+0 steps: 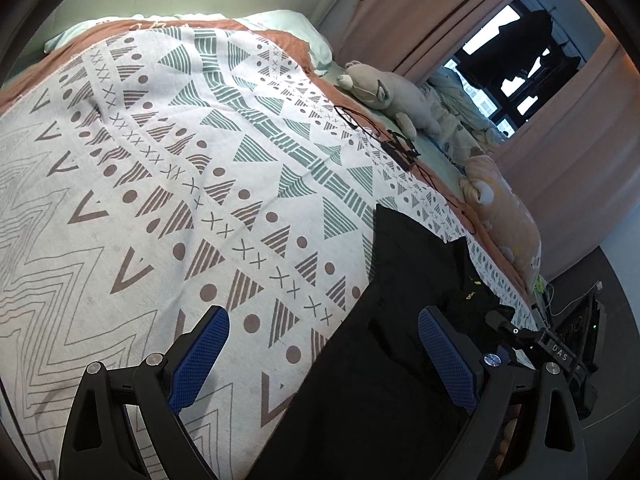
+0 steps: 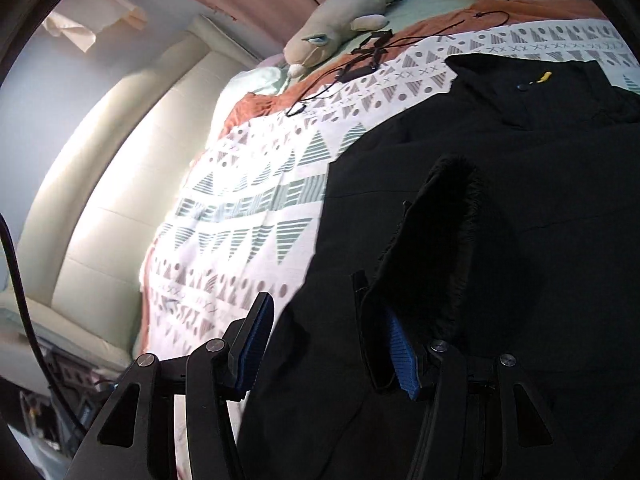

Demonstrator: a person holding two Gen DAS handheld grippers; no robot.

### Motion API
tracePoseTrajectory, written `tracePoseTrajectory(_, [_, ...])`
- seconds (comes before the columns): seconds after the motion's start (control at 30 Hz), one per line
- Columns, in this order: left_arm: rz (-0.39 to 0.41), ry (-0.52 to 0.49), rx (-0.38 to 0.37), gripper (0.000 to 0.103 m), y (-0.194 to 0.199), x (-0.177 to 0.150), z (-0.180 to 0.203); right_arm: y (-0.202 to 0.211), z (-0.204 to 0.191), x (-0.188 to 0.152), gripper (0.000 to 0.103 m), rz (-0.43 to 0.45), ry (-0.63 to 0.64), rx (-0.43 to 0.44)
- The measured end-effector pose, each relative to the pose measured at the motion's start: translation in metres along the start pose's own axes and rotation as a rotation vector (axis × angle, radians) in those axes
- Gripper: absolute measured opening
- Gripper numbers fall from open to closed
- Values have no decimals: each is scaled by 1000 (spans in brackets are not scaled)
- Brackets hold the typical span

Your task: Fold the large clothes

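Observation:
A large black jacket (image 1: 400, 264) lies spread on the patterned blanket (image 1: 160, 160) near the bed's right edge. In the right wrist view the black jacket (image 2: 520, 152) fills the right half, its collar and a yellow zip pull (image 2: 544, 77) at the far end. My left gripper (image 1: 324, 344) hangs open above the jacket's edge, its blue pads (image 1: 200, 356) bare. My right gripper (image 2: 328, 340) stands open over the jacket. A raised fold of black cloth (image 2: 440, 240) drapes against its right finger, while the left pad (image 2: 256, 344) touches nothing.
Plush toys (image 1: 388, 96) and an orange one (image 1: 500, 208) line the bed's far side beside pink curtains (image 1: 420, 12). A black cable with a small box (image 1: 396, 148) lies on the blanket. The padded headboard (image 2: 100, 184) is at the left. A black device (image 1: 556, 344) sits off the bed's edge.

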State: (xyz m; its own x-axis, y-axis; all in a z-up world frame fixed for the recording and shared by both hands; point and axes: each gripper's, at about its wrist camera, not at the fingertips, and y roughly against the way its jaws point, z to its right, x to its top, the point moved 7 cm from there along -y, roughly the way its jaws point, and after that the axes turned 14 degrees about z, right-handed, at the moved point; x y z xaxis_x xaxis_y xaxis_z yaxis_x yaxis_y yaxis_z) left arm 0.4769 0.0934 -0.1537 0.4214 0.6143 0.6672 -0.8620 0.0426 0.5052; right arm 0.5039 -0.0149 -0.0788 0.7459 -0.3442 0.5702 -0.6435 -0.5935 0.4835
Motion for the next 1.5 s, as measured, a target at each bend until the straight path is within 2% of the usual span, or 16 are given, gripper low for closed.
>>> tracePoseTrajectory(0.2, [4, 8, 19, 96, 0, 0, -3, 8, -36, 10, 56, 7, 5, 115])
tracePoseTrajectory(0.33, [-1, 4, 21, 96, -2, -1, -1, 18, -53, 16, 56, 18, 99, 97])
tracePoseTrajectory(0.43, [3, 3, 23, 96, -1, -1, 2, 32, -49, 13, 56, 27, 136, 74])
tracePoseTrajectory(0.5, [6, 2, 23, 96, 1, -2, 6, 43, -37, 11, 56, 40, 156, 28])
tracePoseTrajectory(0.63, [31, -22, 25, 96, 9, -3, 23, 65, 0, 15, 56, 86, 220, -122])
tracePoseTrajectory(0.8, [107, -125, 29, 96, 32, -4, 53, 115, 37, 19, 56, 138, 221, -238])
tracePoseTrajectory(0.9, [125, -194, -1, 96, 46, -13, 75, 150, 53, 19, 56, 174, 237, -319])
tracePoseTrajectory(1.07, [145, -153, -106, 96, 74, -40, 99, 213, 74, 15, 56, 234, 227, -390])
tracePoseTrajectory(1.13, [146, -168, -127, 96, 88, -50, 105, 238, 81, 13, 56, 266, 227, -418])
tracePoseTrajectory(1.37, [208, -230, -155, 96, 151, -67, 107, 322, 115, 1, 56, 356, 161, -474])
tracePoseTrajectory(1.5, [226, -248, -141, 96, 183, -68, 101, 366, 128, -12, 56, 407, 126, -505])
